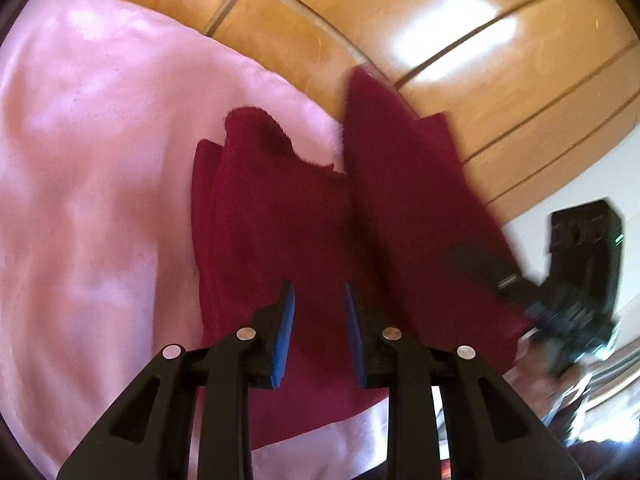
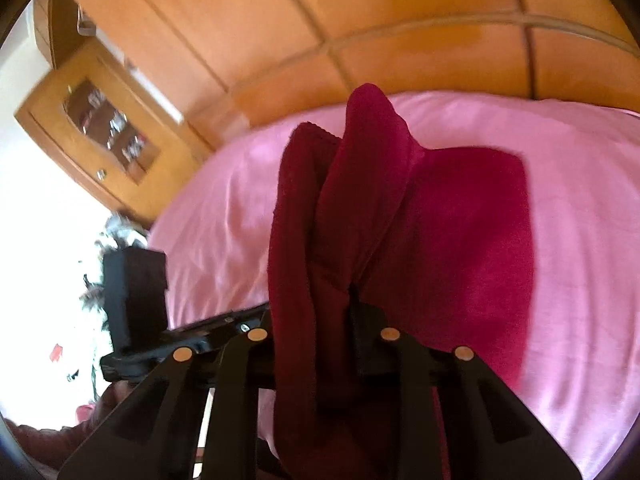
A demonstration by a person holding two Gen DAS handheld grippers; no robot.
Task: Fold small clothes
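Observation:
A dark red cloth lies partly folded on the pink bed cover. My left gripper hovers over the cloth with its blue-padded jaws apart and nothing between them. My right gripper is shut on an edge of the red cloth and lifts a fold of it above the rest; the cloth drapes over its fingers and hides the pads. The right gripper also shows blurred in the left wrist view, holding the raised flap.
A wooden headboard and wall panels stand behind the bed. A wooden cabinet with a glass door is at the left of the right wrist view. The left gripper's body shows there too.

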